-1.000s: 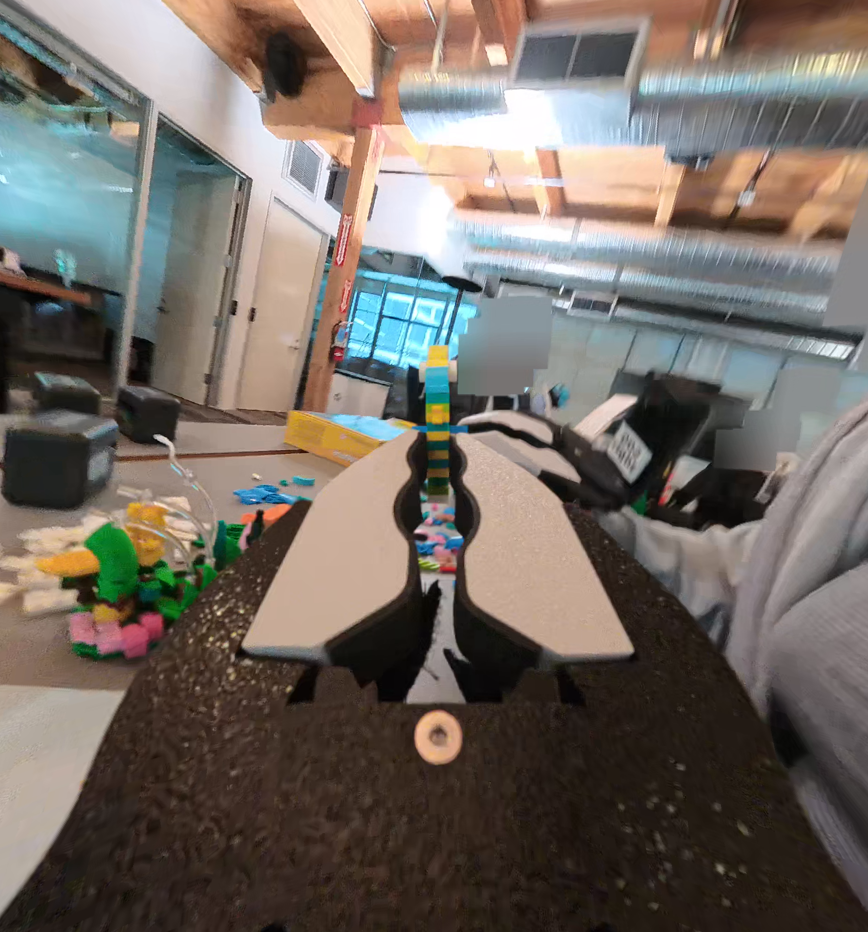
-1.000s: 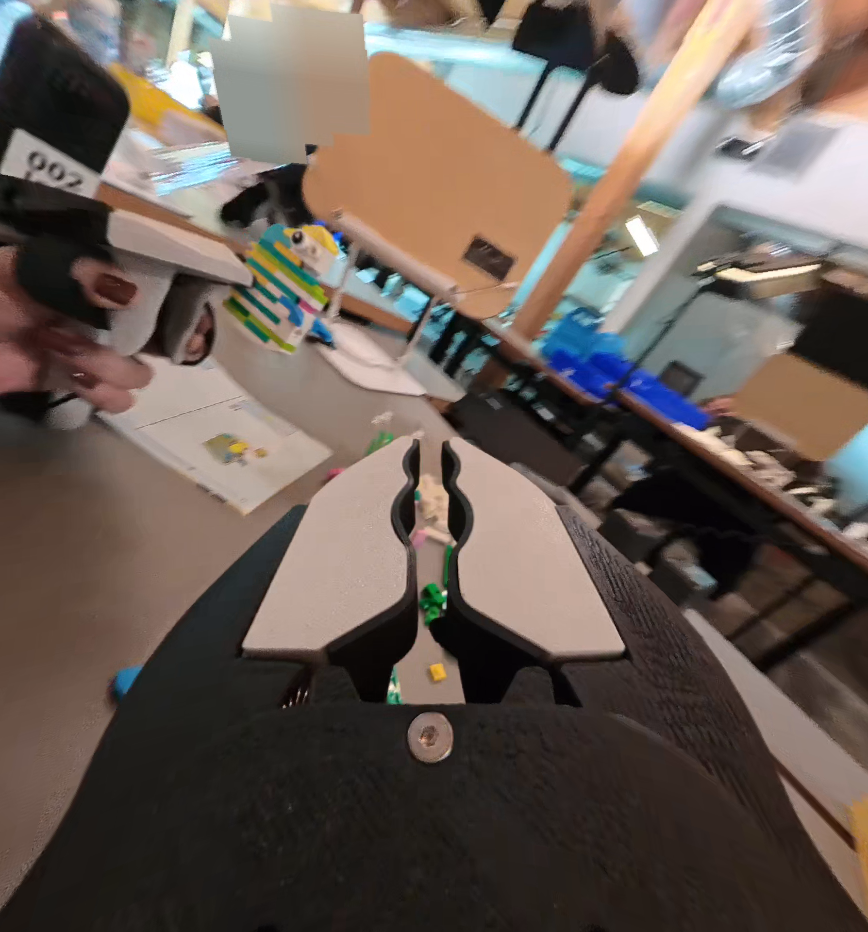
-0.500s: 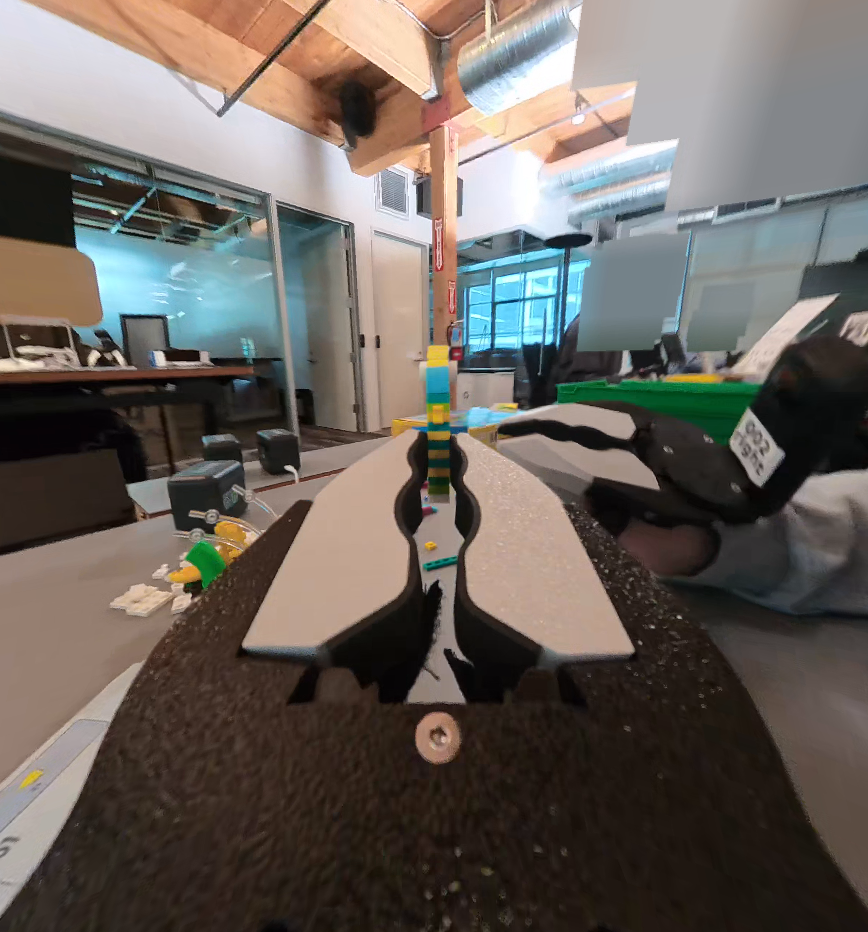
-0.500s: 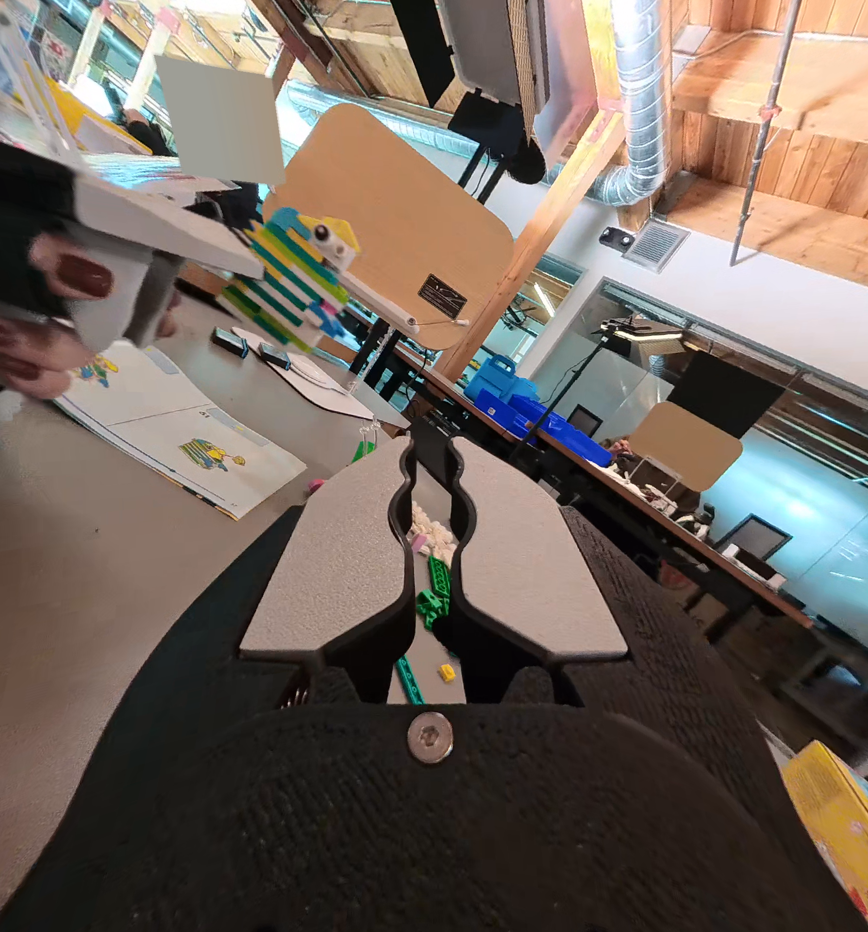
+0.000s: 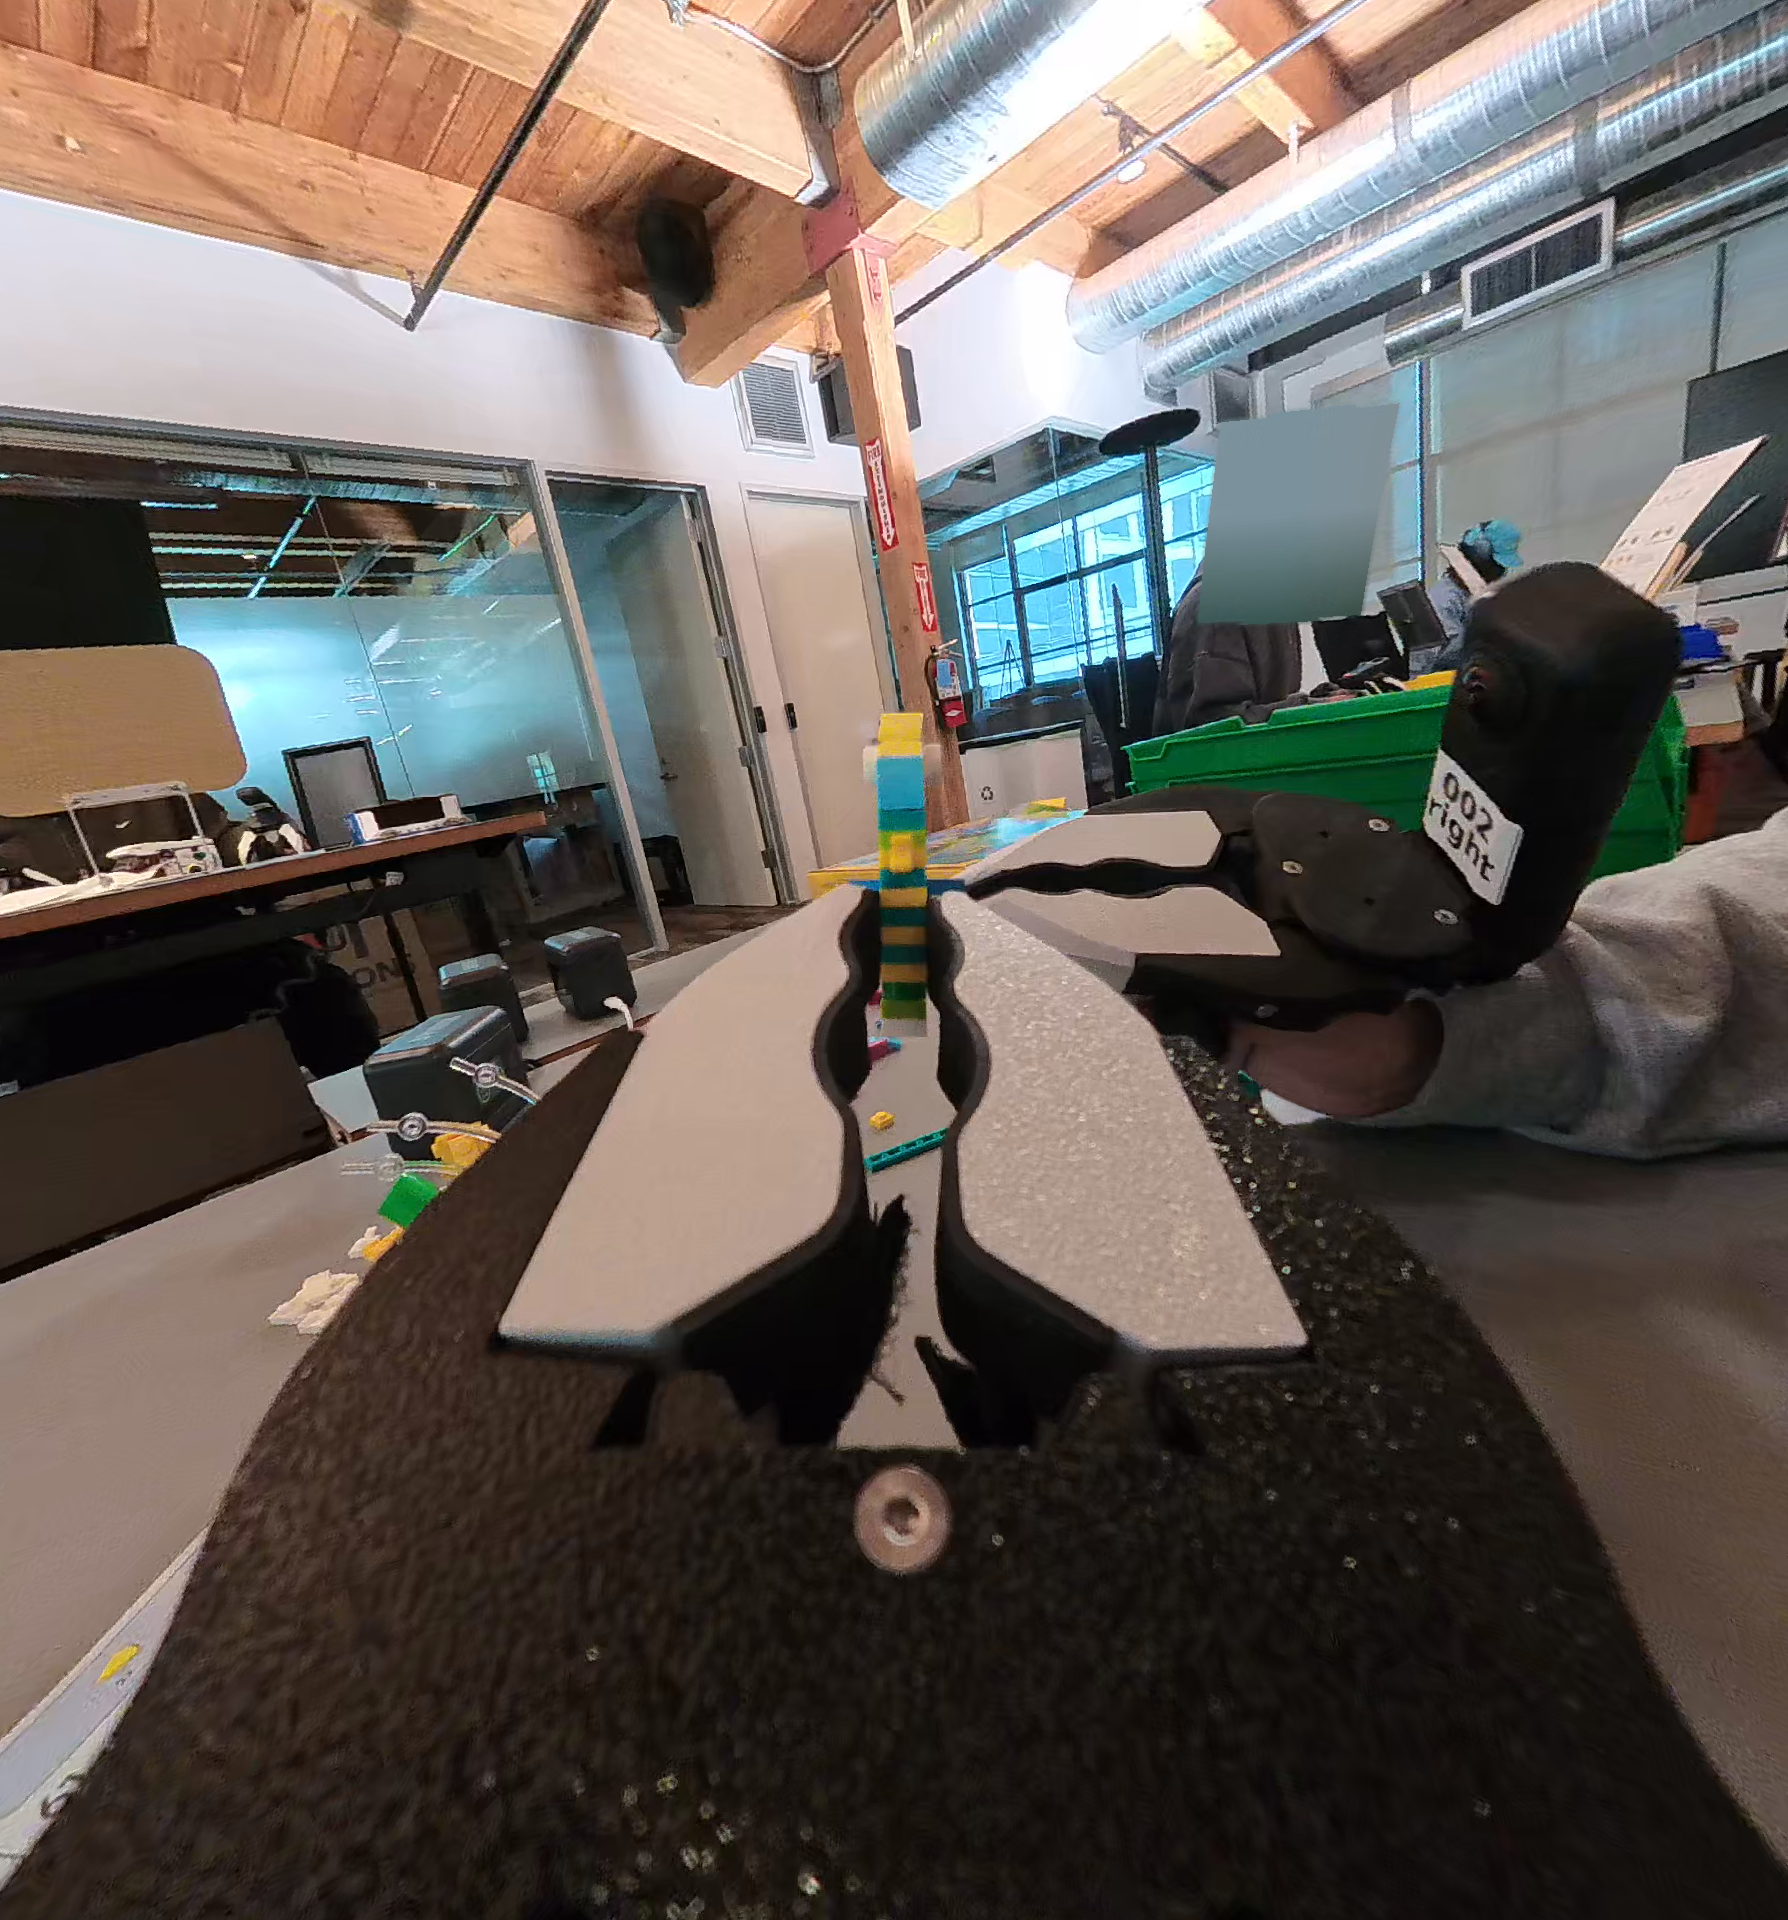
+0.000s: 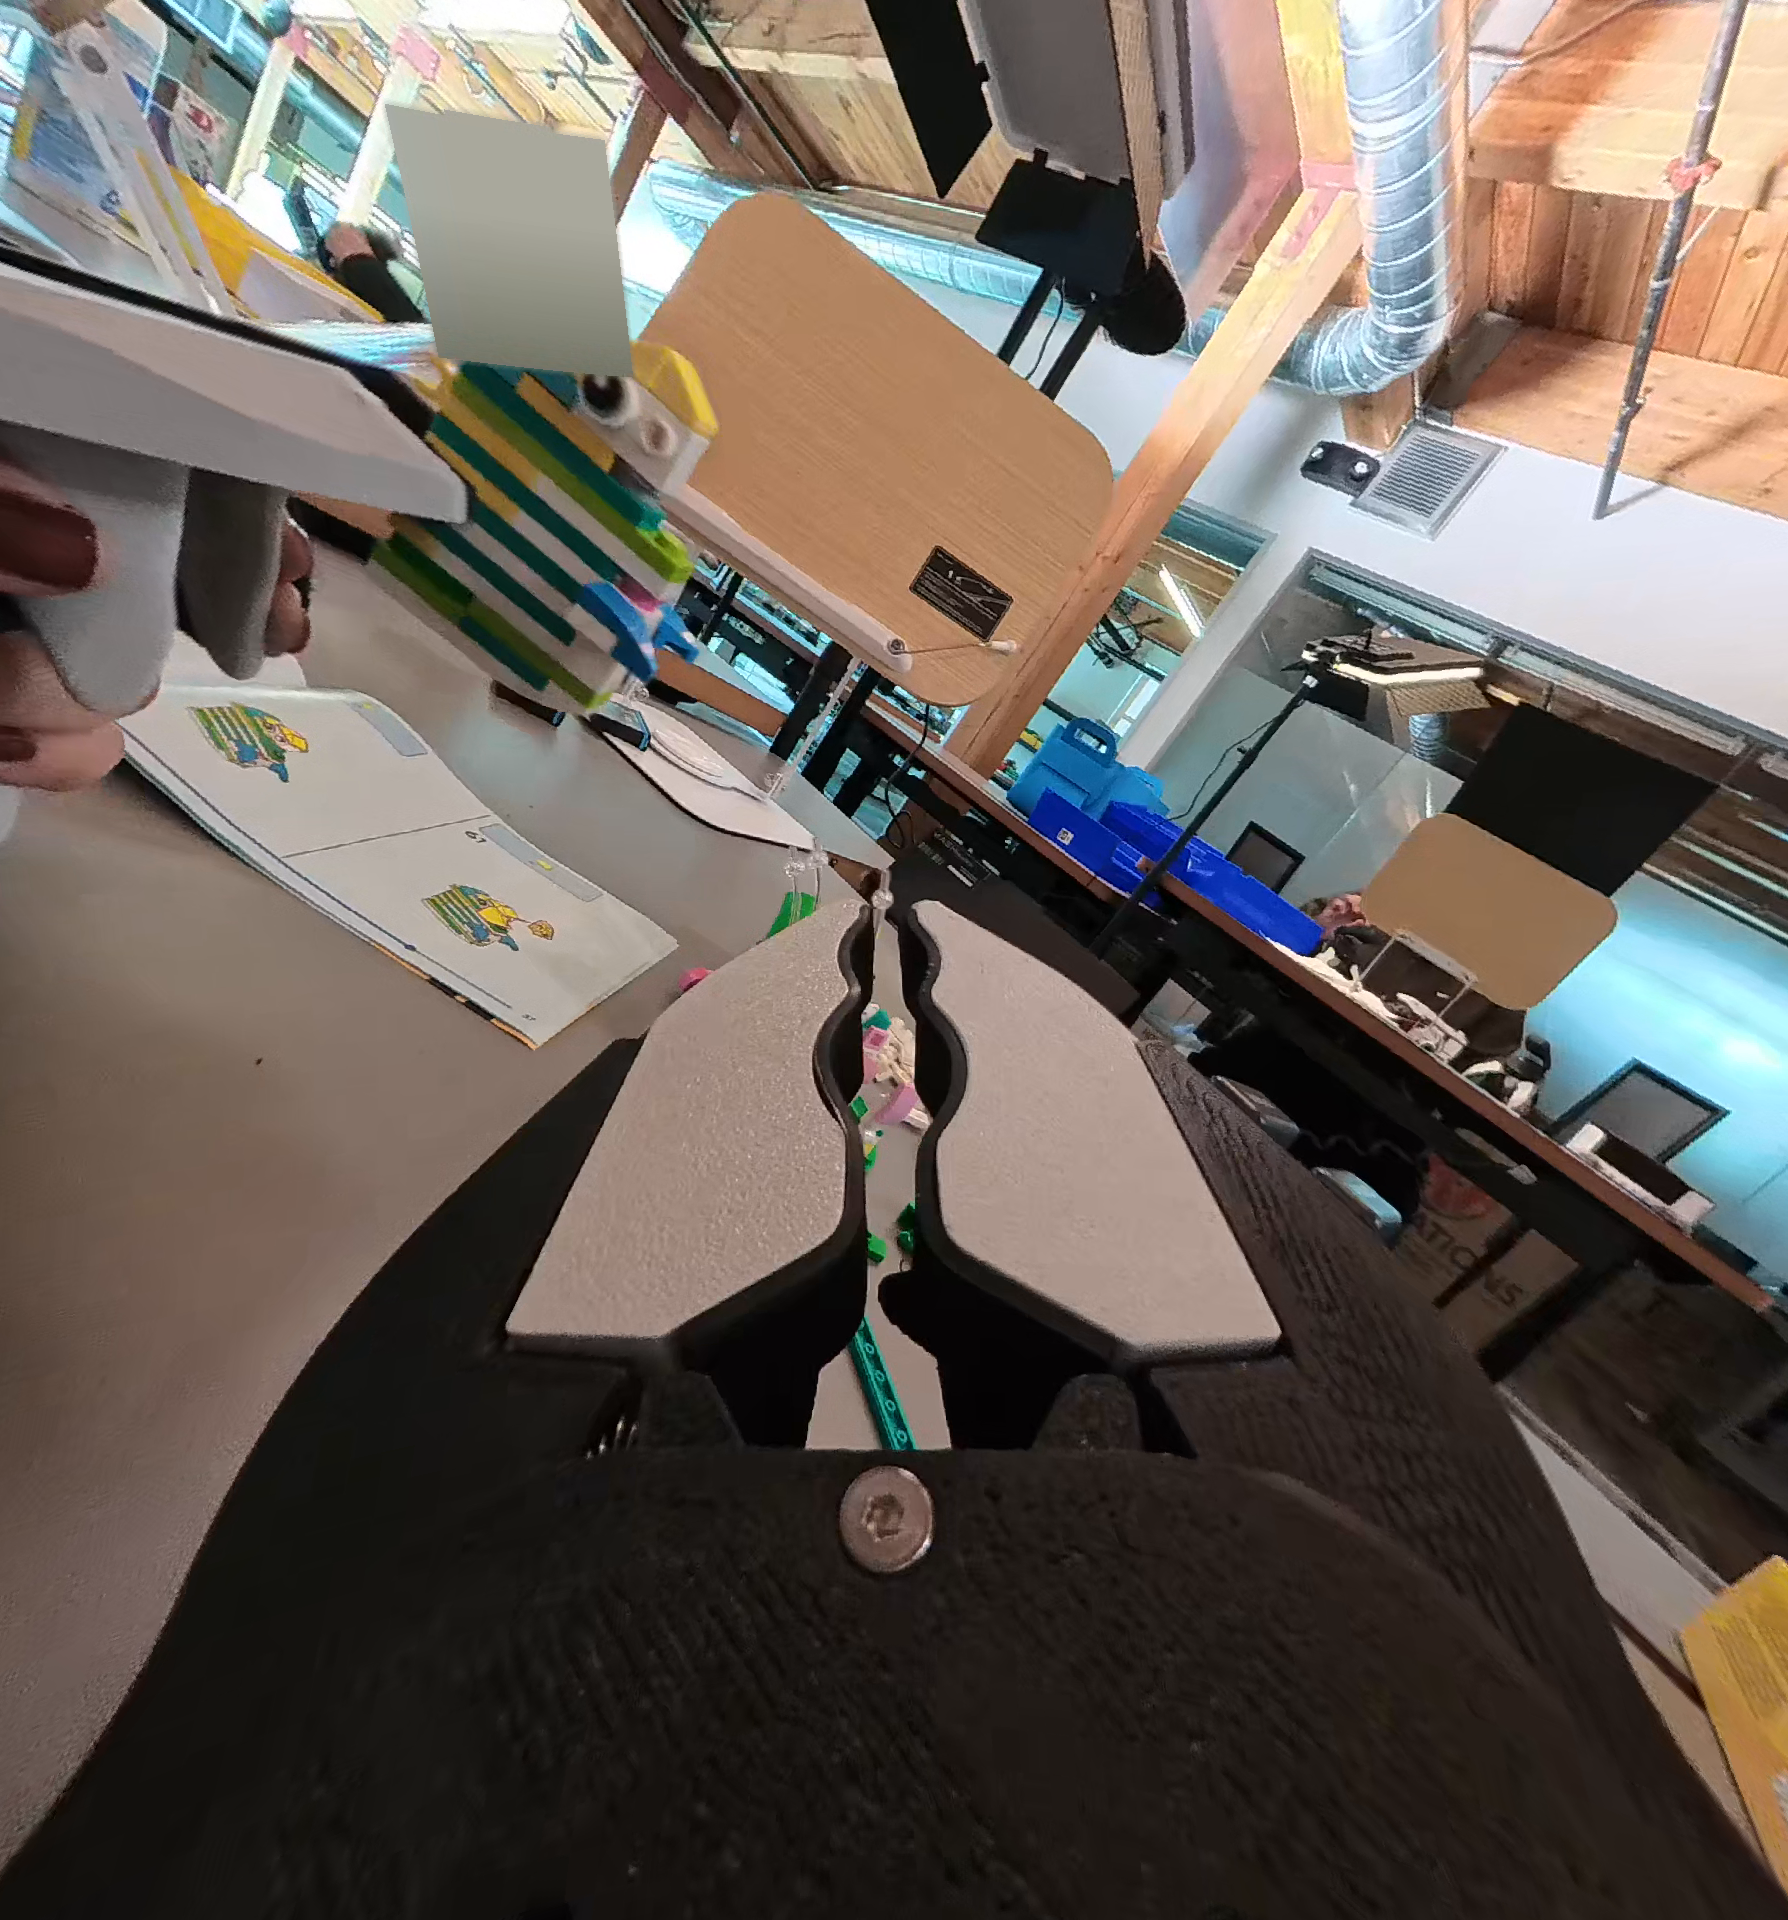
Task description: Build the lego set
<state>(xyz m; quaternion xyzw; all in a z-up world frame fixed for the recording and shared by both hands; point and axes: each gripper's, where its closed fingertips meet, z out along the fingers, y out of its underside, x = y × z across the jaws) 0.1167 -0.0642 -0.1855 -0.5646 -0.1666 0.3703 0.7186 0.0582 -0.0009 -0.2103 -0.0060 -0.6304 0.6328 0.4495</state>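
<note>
Left gripper (image 5: 900,940) clamped on the striped lego fish model (image 5: 901,883), held clear above the grey table (image 5: 121,1392); model seen edge-on between the tips, standing tall past them. Right gripper (image 6: 885,920) nearly closed, tips a narrow slit apart, nothing between them; it hovers just beside the model, pointing toward it, not touching as far as I can tell. From the right wrist view the model (image 6: 547,530) shows stacked green, teal, white and yellow layers, a yellow top, a round eye, blue and pink bits at the lower end. On the table: open instruction booklet (image 6: 381,842), loose pink and white bricks (image 6: 895,1070), a long green beam (image 6: 885,1392), yellow box (image 6: 1783,1745). Room: timber ceiling with silver ducts (image 5: 1389,156), glass partitions, green bins (image 5: 1316,769).
</note>
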